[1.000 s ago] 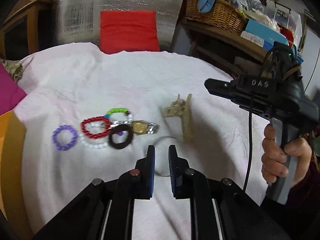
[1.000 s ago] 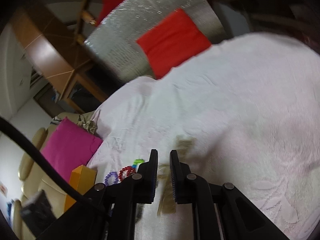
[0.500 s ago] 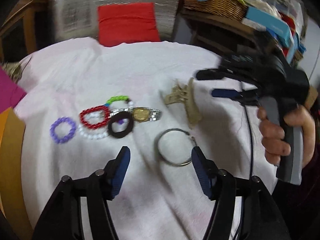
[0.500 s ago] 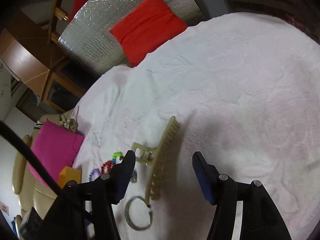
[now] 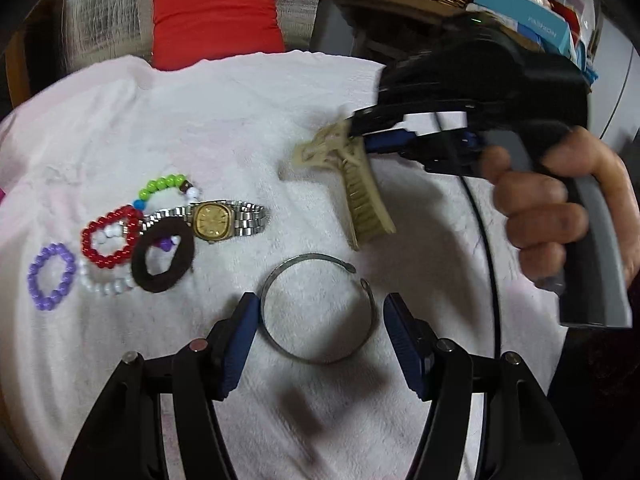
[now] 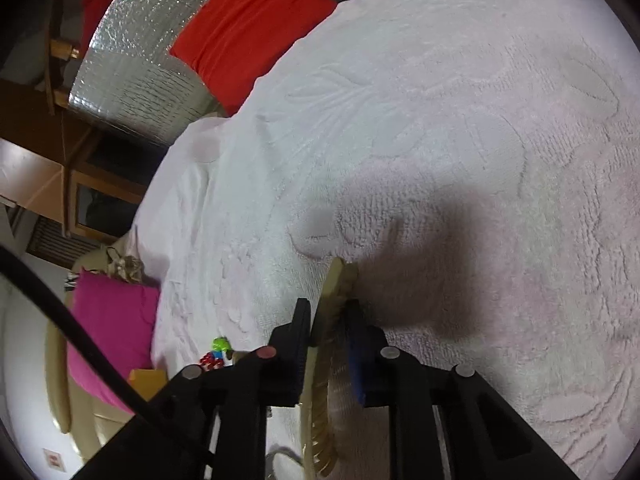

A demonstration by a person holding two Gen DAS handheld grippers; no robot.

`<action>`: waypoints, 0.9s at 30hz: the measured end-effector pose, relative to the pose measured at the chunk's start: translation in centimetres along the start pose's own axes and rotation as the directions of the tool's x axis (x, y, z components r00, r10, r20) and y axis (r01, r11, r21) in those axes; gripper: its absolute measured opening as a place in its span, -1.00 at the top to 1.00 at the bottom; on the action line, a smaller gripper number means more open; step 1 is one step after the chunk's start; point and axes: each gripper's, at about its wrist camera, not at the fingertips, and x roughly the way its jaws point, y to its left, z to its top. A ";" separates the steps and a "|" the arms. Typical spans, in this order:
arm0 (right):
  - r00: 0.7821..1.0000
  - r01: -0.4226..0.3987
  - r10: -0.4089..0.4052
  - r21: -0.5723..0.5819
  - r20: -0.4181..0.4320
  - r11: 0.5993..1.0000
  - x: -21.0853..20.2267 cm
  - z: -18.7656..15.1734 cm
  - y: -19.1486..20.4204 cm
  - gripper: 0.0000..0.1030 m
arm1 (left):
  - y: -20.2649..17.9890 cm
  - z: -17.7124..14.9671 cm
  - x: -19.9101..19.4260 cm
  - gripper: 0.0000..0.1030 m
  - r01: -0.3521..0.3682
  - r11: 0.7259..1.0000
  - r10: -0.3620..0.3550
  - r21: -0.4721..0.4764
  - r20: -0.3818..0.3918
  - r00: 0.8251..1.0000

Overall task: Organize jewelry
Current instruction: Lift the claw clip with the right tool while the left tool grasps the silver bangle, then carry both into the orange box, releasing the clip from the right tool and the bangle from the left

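The right gripper pinches a beige toothed hair claw clip above the white towel, while the left gripper, jaws wide, flanks a silver bangle below a box reading "FASHION".

White textured bed cover carries beaded bracelets, watch, black hair tie, metal bangle.

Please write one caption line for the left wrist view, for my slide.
Open left gripper flanks a silver bangle while the right gripper clamps a beige hair claw clip.
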 end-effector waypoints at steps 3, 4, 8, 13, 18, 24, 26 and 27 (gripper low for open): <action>0.998 -0.060 0.060 0.010 0.019 0.998 -1.6 0.0 -0.5 0.76 | 0.1 0.3 -0.2 -0.11 0.061 0.998 -0.061 -0.025 0.020 0.998; 0.997 -0.071 0.071 0.009 0.032 0.997 -2.2 0.0 -0.6 0.77 | -0.1 0.3 -0.1 -0.11 0.076 0.997 -0.075 -0.024 0.018 0.997; 0.993 -0.090 0.089 0.005 0.083 0.996 -3.9 0.4 -1.1 0.78 | -0.8 0.2 0.8 -0.14 0.053 0.999 -0.053 -0.009 0.001 0.999; 0.991 -0.097 0.093 0.036 0.092 0.995 -4.7 0.7 -2.5 0.78 | -1.9 0.7 1.3 -0.57 0.058 0.998 -0.058 0.002 -0.003 0.998; 0.992 -0.088 0.085 0.027 0.092 0.996 -4.6 0.7 -2.2 0.78 | -2.7 0.5 2.3 -0.51 -0.010 0.994 0.009 0.108 0.004 1.000; 0.992 -0.078 0.078 -0.011 0.098 0.997 -4.6 0.6 -1.4 0.78 | -1.4 0.6 1.7 -0.19 -0.003 0.998 0.001 0.070 0.025 1.000; 0.991 -0.075 0.077 -0.027 0.106 0.997 -4.6 0.4 -1.2 0.78 | -1.3 0.8 1.4 -0.19 -0.020 0.998 0.018 0.066 0.041 0.999; 0.991 -0.076 0.080 -0.038 0.111 0.996 -4.6 0.3 -0.9 0.78 | -1.3 0.9 1.0 -0.19 -0.025 0.998 0.021 0.059 0.056 0.998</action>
